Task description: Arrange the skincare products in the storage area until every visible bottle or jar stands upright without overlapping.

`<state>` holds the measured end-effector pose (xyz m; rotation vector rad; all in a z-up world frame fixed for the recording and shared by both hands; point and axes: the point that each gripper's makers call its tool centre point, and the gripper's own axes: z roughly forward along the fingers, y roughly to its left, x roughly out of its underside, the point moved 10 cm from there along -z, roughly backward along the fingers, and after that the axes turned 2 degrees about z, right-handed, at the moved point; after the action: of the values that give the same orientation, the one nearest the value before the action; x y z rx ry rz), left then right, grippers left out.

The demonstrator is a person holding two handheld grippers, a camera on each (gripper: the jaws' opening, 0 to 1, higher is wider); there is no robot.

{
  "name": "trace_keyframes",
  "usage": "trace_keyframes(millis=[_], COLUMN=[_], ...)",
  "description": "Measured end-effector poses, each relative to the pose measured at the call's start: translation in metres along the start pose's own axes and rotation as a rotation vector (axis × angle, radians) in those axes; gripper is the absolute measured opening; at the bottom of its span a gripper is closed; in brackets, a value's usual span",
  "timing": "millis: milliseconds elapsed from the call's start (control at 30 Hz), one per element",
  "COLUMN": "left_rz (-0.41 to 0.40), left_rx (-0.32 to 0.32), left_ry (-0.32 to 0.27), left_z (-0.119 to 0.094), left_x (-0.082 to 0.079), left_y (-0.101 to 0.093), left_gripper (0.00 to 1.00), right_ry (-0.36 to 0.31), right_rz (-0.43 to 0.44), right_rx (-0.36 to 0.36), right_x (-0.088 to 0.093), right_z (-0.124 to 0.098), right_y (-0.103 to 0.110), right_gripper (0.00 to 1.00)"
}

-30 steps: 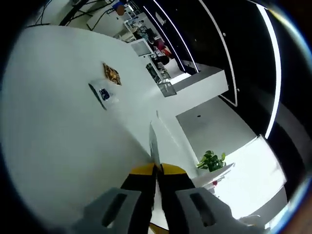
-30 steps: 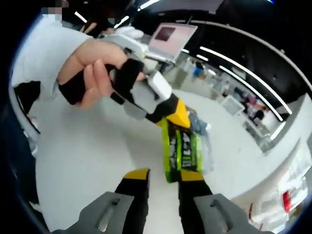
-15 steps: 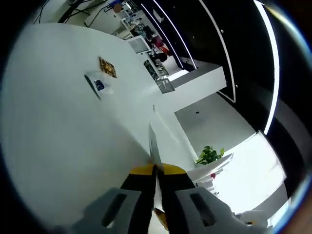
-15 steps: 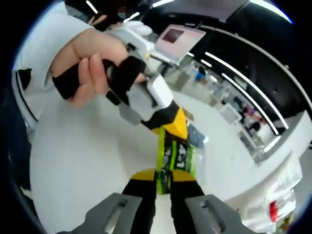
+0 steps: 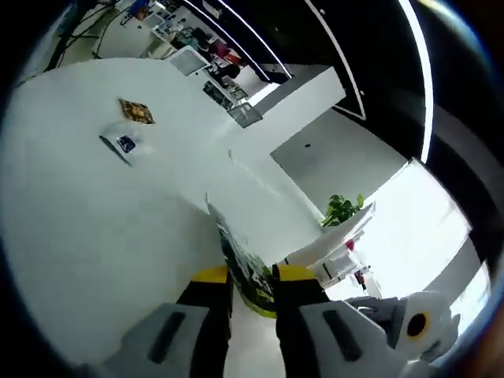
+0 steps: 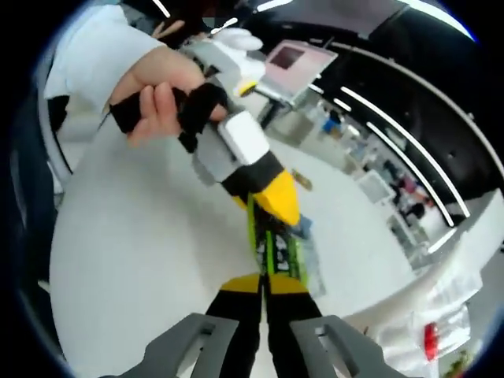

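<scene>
A flat green and black sachet (image 6: 273, 250) is held up above the white table (image 6: 134, 260). My right gripper (image 6: 264, 285) is shut on its near edge. The left gripper (image 6: 272, 206), held by a gloved hand (image 6: 161, 98), reaches in from the upper left, its yellow tips at the sachet's far end. In the left gripper view the sachet (image 5: 246, 266) stands between the jaws of my left gripper (image 5: 252, 276), which are parted with a visible gap. Whether they still touch it is unclear.
Two more flat packets lie on the table (image 5: 94, 228): a brown one (image 5: 135, 112) and a clear one with a blue mark (image 5: 120, 145). The clear blue-marked packet (image 6: 303, 227) lies just behind the held sachet. A potted plant (image 5: 340, 209) stands beyond the table edge.
My right gripper has closed onto the sachet's near edge. The left gripper's jaws have spread apart, and the sachet now shows more of its face between them.
</scene>
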<state>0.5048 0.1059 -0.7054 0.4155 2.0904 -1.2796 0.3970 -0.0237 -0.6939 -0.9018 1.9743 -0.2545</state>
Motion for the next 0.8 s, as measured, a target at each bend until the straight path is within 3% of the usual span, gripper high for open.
trace_keyframes(millis=[167,300,400,667,800], left_rz=[0.084,0.123,0.229,0.266,0.281], left_rx=[-0.053,-0.005,0.025,0.087,0.086], left_ry=[-0.010,0.025,0.088,0.169,0.204], left_z=[-0.002,0.002,0.011,0.033,0.039], left_x=[-0.008,-0.014,-0.009,0.009,0.016], left_y=[0.005,0.003,-0.006,-0.019,-0.019], left_gripper=[0.20,0.19,0.19,0.19,0.19], right_ry=[0.031,0.043,0.039,0.046,0.048], right_rz=[-0.024,-0.025,-0.030,0.007,0.015], right_rx=[-0.028,-0.046,-0.054,-0.071,-0.075], right_x=[0.015,0.025,0.031,0.041,0.044], right_z=[-0.004,-0.005,-0.007,-0.008,-0.006], right_y=[0.002,0.005,0.007,0.002,0.002], right_gripper=[0.00,0.00,0.00,0.00,0.00])
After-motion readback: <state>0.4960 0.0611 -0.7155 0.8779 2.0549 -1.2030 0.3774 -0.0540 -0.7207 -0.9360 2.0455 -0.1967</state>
